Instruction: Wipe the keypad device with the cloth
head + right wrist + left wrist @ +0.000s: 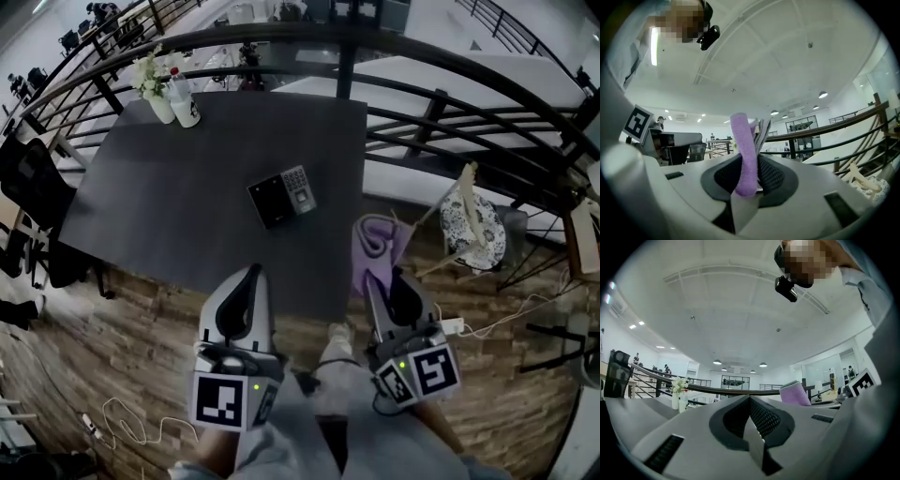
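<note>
Keypad device (282,197) lies flat on the dark desk (169,206), right of centre and well ahead of both grippers. In the head view its long axis runs left to right, a little skewed, rising toward the right. The keypad end points to the desk's right edge and the black screen end to the left.

Right gripper (377,281) is at the desk's near right corner. Its fingers (773,176) are pinched on a purple cloth (745,154), which stands up out of them in a fold, apart from the device.

Left gripper (249,274) is over the near desk edge, left of the right one. Its fingers (736,416) are pressed together with nothing between them.

Vase of white flowers (152,82) and a bottle (184,101) are at the far left corner. Chair (473,225) with a patterned cushion is off the desk's right side.
</note>
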The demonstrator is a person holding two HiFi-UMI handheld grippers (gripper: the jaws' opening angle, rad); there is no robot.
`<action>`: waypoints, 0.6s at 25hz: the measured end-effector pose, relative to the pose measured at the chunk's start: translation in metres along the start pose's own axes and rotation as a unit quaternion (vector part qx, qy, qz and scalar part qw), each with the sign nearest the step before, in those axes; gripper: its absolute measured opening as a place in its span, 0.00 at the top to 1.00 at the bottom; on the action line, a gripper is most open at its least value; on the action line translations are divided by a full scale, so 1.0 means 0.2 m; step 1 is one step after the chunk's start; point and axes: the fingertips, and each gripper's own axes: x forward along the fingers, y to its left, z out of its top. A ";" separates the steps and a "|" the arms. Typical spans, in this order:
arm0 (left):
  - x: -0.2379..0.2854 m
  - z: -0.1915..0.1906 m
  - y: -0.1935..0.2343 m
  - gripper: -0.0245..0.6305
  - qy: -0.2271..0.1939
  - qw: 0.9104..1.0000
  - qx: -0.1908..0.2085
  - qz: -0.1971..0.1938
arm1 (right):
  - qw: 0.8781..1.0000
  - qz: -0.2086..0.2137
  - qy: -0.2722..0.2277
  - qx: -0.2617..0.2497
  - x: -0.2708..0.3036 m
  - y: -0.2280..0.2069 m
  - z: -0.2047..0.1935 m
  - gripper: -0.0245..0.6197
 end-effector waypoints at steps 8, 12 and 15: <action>0.23 -0.06 -0.02 0.94 0.011 0.998 -0.002 0.060 | 0.998 0.059 0.023 -0.002 0.22 -0.23 -0.01 0.81; 0.32 -0.09 -0.04 0.94 0.013 0.997 -0.005 0.082 | 0.996 0.086 0.032 -0.002 0.32 -0.31 -0.03 0.81; 0.37 -0.12 -0.04 0.94 0.021 0.993 -0.011 0.112 | 0.993 0.110 0.044 -0.004 0.39 -0.34 -0.05 0.81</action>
